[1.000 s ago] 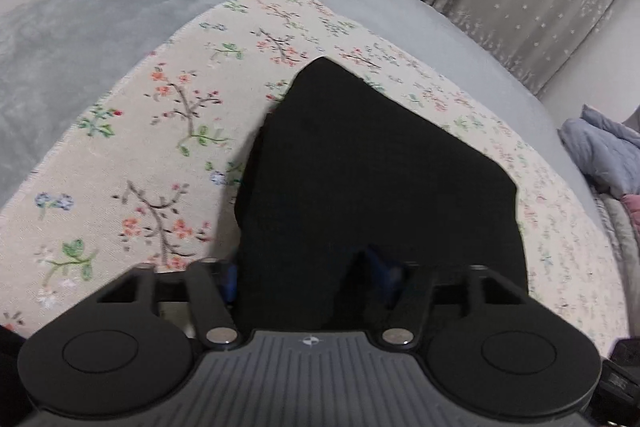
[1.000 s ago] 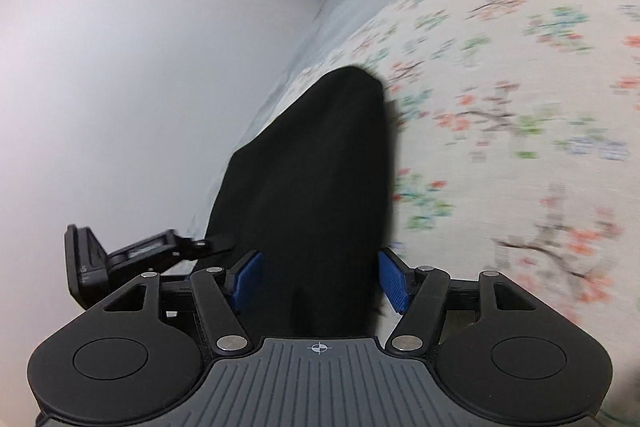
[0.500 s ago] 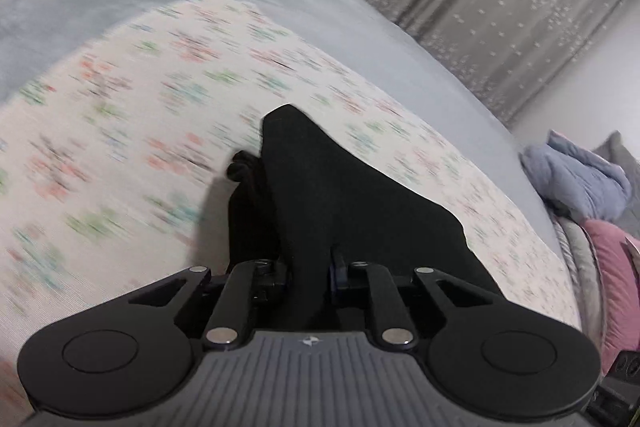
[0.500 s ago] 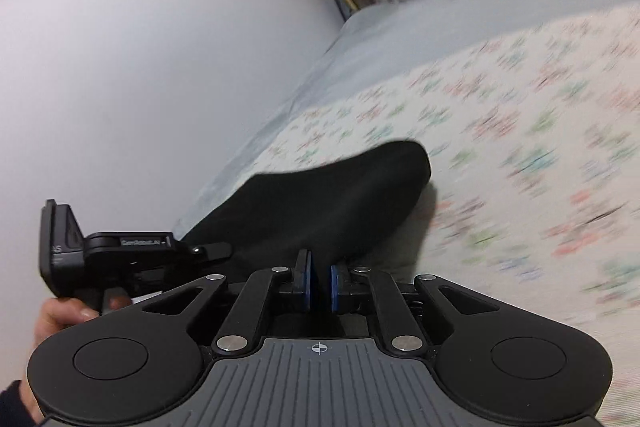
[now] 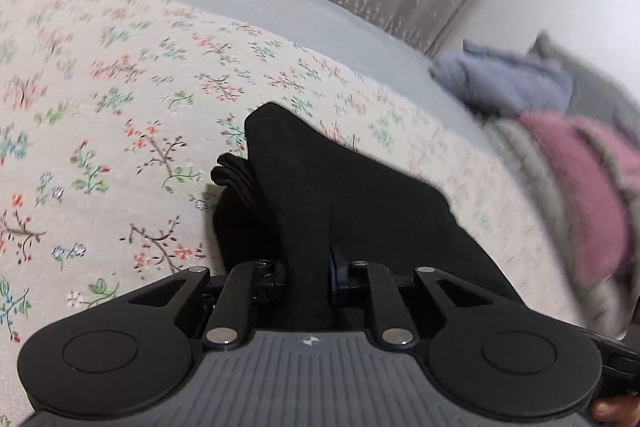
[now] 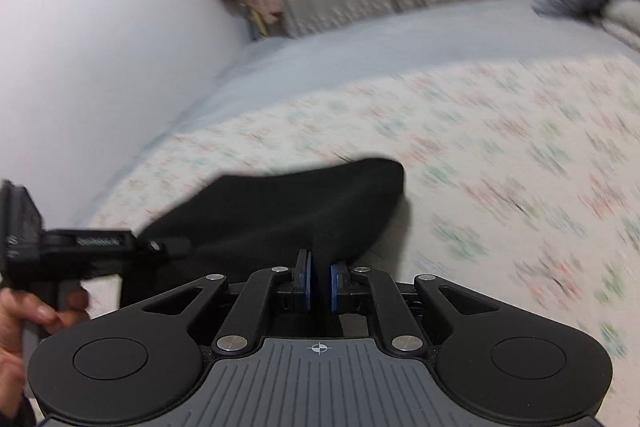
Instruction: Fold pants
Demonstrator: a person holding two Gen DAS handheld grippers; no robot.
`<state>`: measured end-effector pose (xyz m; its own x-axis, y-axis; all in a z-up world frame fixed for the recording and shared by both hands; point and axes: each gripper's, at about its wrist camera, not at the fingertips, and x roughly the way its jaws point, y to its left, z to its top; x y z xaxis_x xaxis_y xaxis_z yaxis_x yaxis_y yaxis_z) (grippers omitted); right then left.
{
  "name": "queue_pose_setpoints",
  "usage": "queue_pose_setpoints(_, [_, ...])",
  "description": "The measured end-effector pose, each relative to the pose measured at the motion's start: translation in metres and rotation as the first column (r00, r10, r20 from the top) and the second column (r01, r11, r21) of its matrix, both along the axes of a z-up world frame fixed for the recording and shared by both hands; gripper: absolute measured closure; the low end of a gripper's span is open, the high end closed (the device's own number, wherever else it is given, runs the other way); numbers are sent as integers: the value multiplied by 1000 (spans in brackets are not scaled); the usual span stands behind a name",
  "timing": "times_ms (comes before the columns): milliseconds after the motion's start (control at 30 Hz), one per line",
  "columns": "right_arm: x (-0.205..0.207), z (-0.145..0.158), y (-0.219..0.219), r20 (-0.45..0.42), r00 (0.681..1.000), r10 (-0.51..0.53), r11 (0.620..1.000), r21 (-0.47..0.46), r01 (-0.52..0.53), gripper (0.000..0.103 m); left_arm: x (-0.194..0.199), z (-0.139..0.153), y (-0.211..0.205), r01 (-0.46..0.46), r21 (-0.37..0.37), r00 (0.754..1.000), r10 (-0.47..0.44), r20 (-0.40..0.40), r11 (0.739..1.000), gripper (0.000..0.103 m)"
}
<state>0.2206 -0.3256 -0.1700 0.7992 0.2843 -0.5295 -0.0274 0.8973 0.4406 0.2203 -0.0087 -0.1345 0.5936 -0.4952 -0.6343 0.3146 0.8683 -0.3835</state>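
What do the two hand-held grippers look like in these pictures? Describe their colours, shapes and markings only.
Both match. The left gripper and right gripper each have a grey ribbed body with a small crosshair mark, two rounded black lobes with circular recesses, and black linkage arms pinned by silver rivets. The pads are blue. From the right wrist view, the left gripper's black handle carries a small label.
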Motion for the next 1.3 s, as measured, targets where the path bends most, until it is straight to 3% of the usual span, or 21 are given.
queue_pose_setpoints(133, [0,-33,-17,-56,998,3,994,109,4,74,6,-4,4,-54,70,998,57,-36,996,53])
queue_pose_setpoints(200, [6,-26,-26,-27,1000,4,988,151,1,33,13,-5,19,-91,34,994,92,-58,995,47])
queue_pose_setpoints(267, [13,-24,-40,7,1000,-22,969,246,19,20,24,-8,31,-113,-56,987,106,-119,992,39])
queue_pose_setpoints(333, [29,-37,-54,-28,999,-42,936,347,49,20,36,-13,32,-103,-136,980,78,-182,985,35])
queue_pose_setpoints(433, [50,-53,-62,-53,997,-60,913,401,76,22,53,-19,14,-76,-101,977,54,-204,992,36])
queue_pose_setpoints(467, [51,-53,-66,-36,998,-54,916,396,64,31,56,-19,8,-61,-87,979,43,-200,994,42])
queue_pose_setpoints(500, [57,-52,-62,-33,999,-38,926,375,47,63,59,-20,3,-56,-72,981,41,-191,996,57])
queue_pose_setpoints(533, [63,-51,-57,-42,999,-26,938,345,39,79,58,-18,1,-44,-69,983,31,-182,997,64])
queue_pose_setpoints(600, [65,-44,-47,9,1000,-14,964,265,11,88,58,-11,-1,-35,-79,989,23,-148,996,78])
queue_pose_setpoints(633, [65,-37,-43,46,999,-6,976,218,-4,89,58,-6,-2,-17,-97,993,6,-117,995,78])
queue_pose_setpoints(733, [64,-16,-36,152,988,1,992,125,-20,90,58,1,-1,1,-135,999,-7,-44,991,78])
queue_pose_setpoints(833, [70,-9,-28,231,973,12,998,50,-24,91,66,-12,-3,-18,-85,999,14,-45,996,77])
queue_pose_setpoints(900, [80,-20,-27,169,985,-15,1000,28,11,87,68,-25,-1,-21,-73,998,16,-67,997,70])
queue_pose_setpoints(967, [89,-44,-28,60,997,-47,999,-9,48,69,66,-27,5,-16,-96,998,9,-66,995,68])
queue_pose_setpoints(1033, [84,-47,-34,86,994,-60,998,23,58,66,61,-23,8,-17,-80,998,12,-64,997,62])
queue_pose_setpoints(1133, [73,-23,-36,109,982,-153,984,-79,162,54,47,-13,16,-65,-39,997,62,-56,997,54])
queue_pose_setpoints(1200, [57,-4,-34,179,974,-140,979,-125,164,54,32,-1,20,-121,-12,993,122,11,993,52])
queue_pose_setpoints(1300, [36,17,-19,257,966,-40,985,-151,81,57,8,18,21,-128,-2,984,127,127,992,52])
